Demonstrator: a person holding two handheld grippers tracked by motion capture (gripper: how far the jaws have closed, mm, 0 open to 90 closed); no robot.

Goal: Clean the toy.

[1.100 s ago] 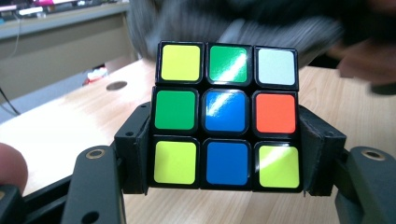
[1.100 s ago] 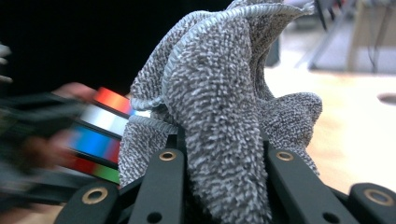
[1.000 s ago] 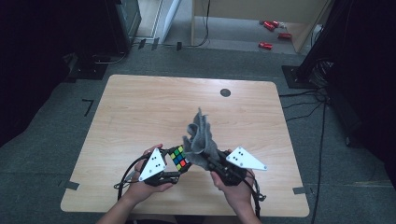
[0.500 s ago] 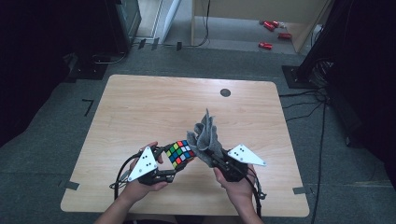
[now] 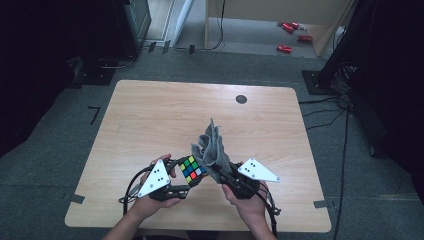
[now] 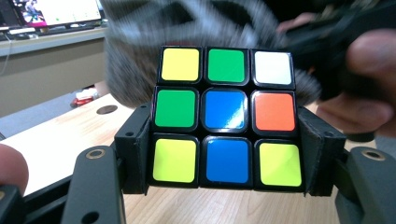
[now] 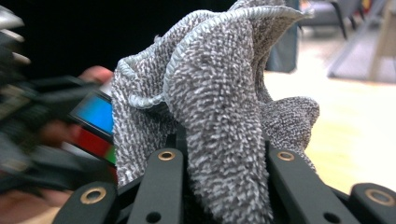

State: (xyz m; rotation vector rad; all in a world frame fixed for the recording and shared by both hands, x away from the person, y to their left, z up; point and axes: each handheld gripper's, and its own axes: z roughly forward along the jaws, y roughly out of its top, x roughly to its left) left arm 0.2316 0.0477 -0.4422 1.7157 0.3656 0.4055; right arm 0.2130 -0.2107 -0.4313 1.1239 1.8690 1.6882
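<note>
While you are working over the near edge of the wooden table [image 5: 150, 115], the scene is reading like this:

Left gripper: your left gripper [image 6: 224, 154] is clamping the puzzle cube [image 6: 226, 116] between its two black jaws, one pad pressing on each side of the cube's lower rows.

Cube position: you are holding the puzzle cube [image 5: 192, 170] lifted just above the table's near edge, tilted, between your two hands.

Cube face: in the left gripper view it is showing yellow, green, white on top; green, blue, orange in the middle; yellow-green, blue, yellow-green at the bottom.

Right gripper: your right gripper [image 7: 219, 172] is pinching the grey cloth [image 7: 219, 93], its jaws squeezed tight on the bunched fabric.

Cloth position: the grey cloth [image 5: 211, 147] is standing up out of the jaws in crumpled folds, right beside the cube's far right corner; whether it is touching the cube I cannot tell.

Hands: your left hand [image 5: 150, 200] and right hand [image 5: 247, 202] are sitting close together.

Table: a small dark round spot [image 5: 241, 99] is lying well away.
</note>
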